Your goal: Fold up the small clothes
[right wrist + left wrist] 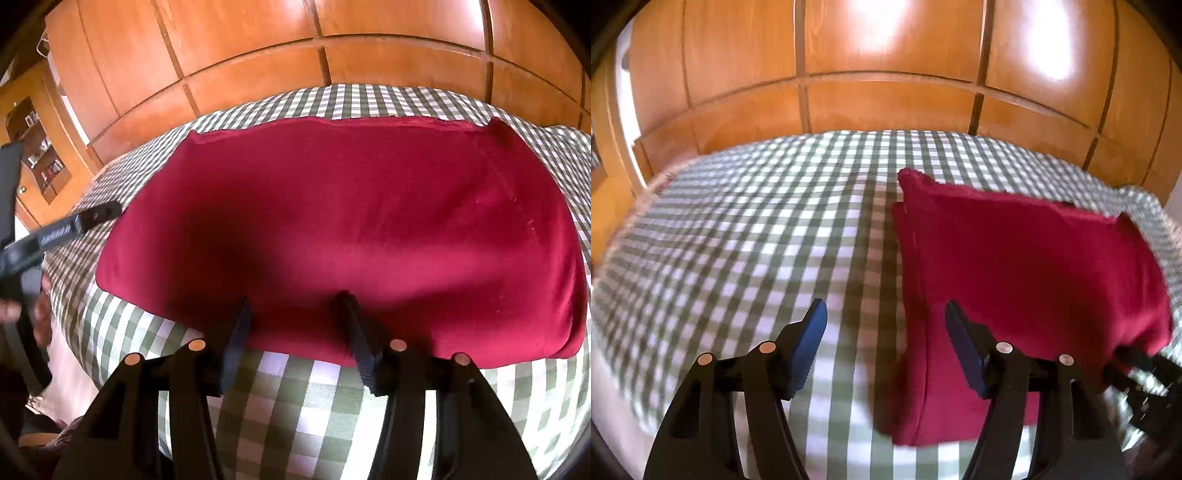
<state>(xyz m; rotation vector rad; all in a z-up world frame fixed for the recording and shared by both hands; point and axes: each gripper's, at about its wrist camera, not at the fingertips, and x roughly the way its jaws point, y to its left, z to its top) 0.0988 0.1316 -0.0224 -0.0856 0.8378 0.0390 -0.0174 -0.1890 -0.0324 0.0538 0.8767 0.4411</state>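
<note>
A dark red folded garment (1015, 273) lies flat on a green-and-white checked cloth (757, 229). My left gripper (886, 314) is open and empty, hovering over the garment's left edge, with one finger over the cloth and one over the red fabric. In the right wrist view the garment (351, 214) fills the middle. My right gripper (295, 306) is open, its fingertips at the garment's near edge, holding nothing. The left gripper (99, 212) shows at the garment's left side, and the right gripper shows at the right edge of the left wrist view (1145, 373).
Orange wooden cabinet doors (886, 74) stand right behind the checked surface (314, 406). A shelf with small items (40, 155) is at the far left. The surface edge drops off at the left.
</note>
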